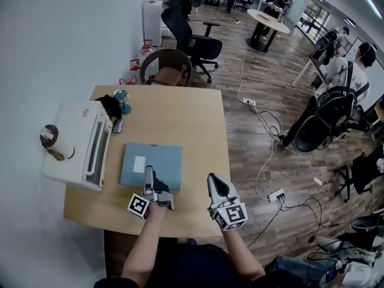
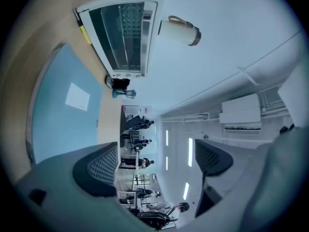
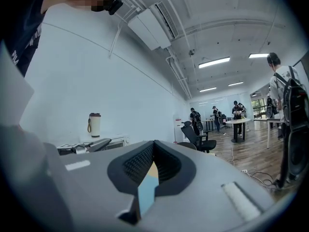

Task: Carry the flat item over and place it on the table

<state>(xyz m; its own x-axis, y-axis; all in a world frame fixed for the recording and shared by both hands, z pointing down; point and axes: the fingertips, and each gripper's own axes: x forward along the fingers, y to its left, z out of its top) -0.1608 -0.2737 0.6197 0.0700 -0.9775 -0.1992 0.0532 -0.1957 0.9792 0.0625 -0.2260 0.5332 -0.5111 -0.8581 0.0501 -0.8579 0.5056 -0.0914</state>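
Note:
The flat item is a light-blue folder [image 1: 150, 164] with a white label, lying flat on the wooden table [image 1: 180, 119] near its front edge. My left gripper [image 1: 149, 173] is turned on its side over the folder's front edge. In the left gripper view its jaws [image 2: 154, 163] stand wide open with only the room between the pads, and the folder [image 2: 58, 100] lies beside the lower jaw. My right gripper [image 1: 216, 183] hovers to the right of the folder, above the table's front right corner. Its jaws [image 3: 153, 151] are shut together with nothing in them.
A white printer [image 1: 78, 146] with a tumbler [image 1: 51, 138] on top stands at the table's left. A teal cup [image 1: 122, 99] and a dark object sit behind it. Office chairs [image 1: 171, 68] stand beyond the table. A power strip [image 1: 276, 195] with cables lies on the floor.

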